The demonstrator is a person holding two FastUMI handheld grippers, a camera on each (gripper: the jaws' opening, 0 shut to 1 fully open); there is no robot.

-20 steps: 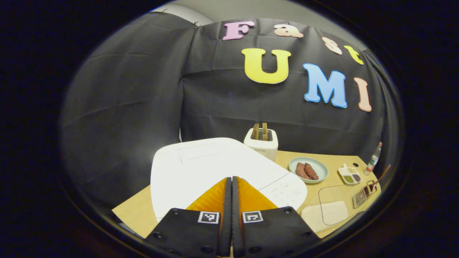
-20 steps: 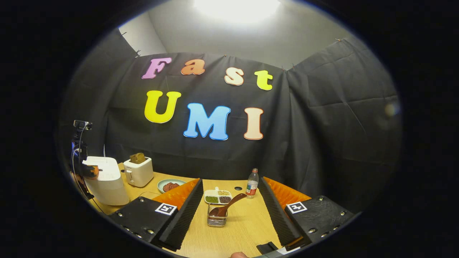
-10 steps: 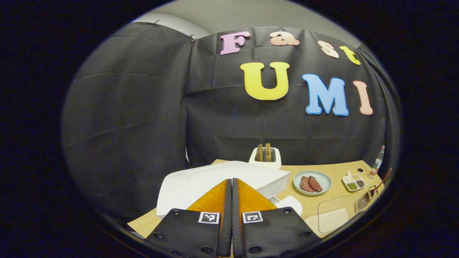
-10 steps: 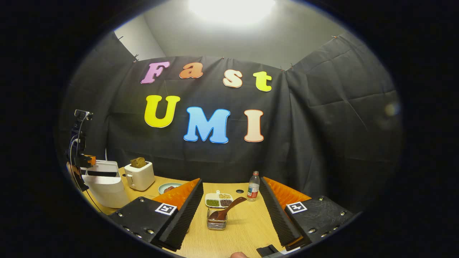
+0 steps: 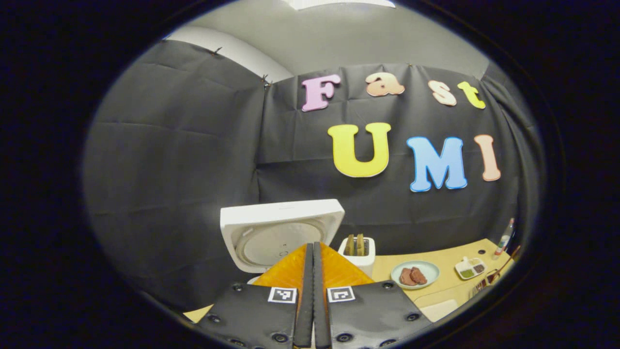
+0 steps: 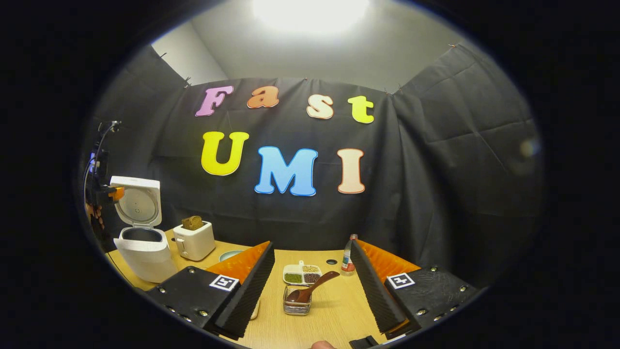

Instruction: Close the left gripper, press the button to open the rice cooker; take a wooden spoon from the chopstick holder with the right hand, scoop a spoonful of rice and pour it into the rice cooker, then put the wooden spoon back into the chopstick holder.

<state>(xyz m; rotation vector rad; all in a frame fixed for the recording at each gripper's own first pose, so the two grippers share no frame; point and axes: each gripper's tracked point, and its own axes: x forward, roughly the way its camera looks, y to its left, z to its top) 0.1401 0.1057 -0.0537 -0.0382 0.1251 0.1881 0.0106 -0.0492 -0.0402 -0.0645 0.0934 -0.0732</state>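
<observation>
The rice cooker stands at the lower left of the right gripper view with its lid swung upright, so the button press looks done. The left tool, fingers pressed together on nothing, fills the bottom centre of its own view below the raised lid. What remains is all the spoon work: the right tool is spread wide and empty, framing the wooden spoon that leans in the chopstick holder on the worktop at bottom centre.

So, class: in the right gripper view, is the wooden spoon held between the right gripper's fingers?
No: the wooden spoon rests in the chopstick holder, ahead of the open right gripper.
</observation>
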